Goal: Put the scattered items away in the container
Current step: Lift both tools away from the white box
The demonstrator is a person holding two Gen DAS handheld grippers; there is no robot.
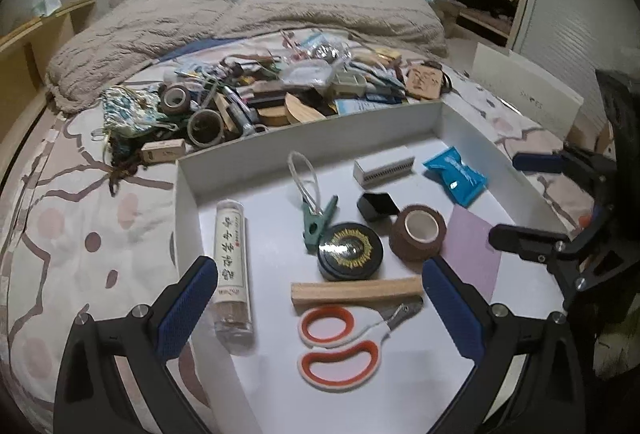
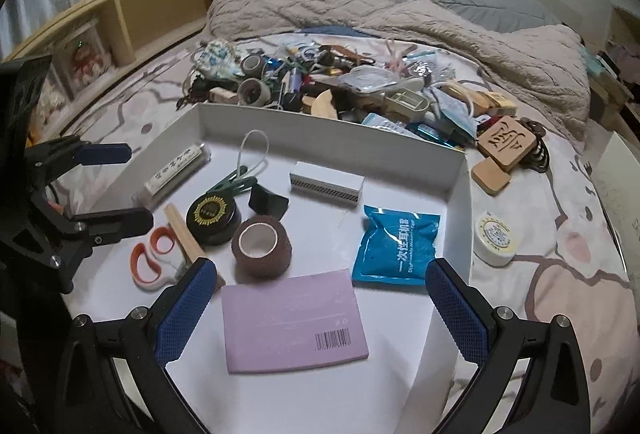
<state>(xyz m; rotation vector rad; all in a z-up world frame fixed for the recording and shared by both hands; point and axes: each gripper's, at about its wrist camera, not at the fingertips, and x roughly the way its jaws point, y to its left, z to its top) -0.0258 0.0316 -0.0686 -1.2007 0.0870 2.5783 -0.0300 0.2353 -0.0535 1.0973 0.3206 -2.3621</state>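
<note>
A: Bedding with a pink branch print [image 1: 92, 218] carries everything, and the white container [image 1: 320, 131] sits on it straight ahead of both grippers. What could go wrong from here?

B: Going left to right: the left gripper [image 1: 320, 308] hangs over the container's near left part with its jaws spread wide and nothing between them. Just ahead of it the clear tube [image 1: 233, 270], wooden stick [image 1: 356, 291] and orange scissors [image 1: 340, 342] lie close together, so a low pass could, I think, knock one into another.

A: And the scattered heap [image 1: 256, 93]?

B: It lies beyond the far wall, well ahead of both grippers (cords, tape rolls and bags look interlocked). Pulling one piece may drag its neighbours along.

A: The right side?

B: The right gripper [image 2: 320, 308] is spread too, empty, above the purple card [image 2: 294, 320], with the blue packet [image 2: 394, 254] just ahead. Outside the wall to its right sits a small white jar [image 2: 495, 238]; soft bedding could let it tip when pinched, in my judgement.

A: What is unclear?

B: The heap's lower layers are buried, many small pieces cannot be identified, and the container's near wall is cut off under the grippers.
</note>
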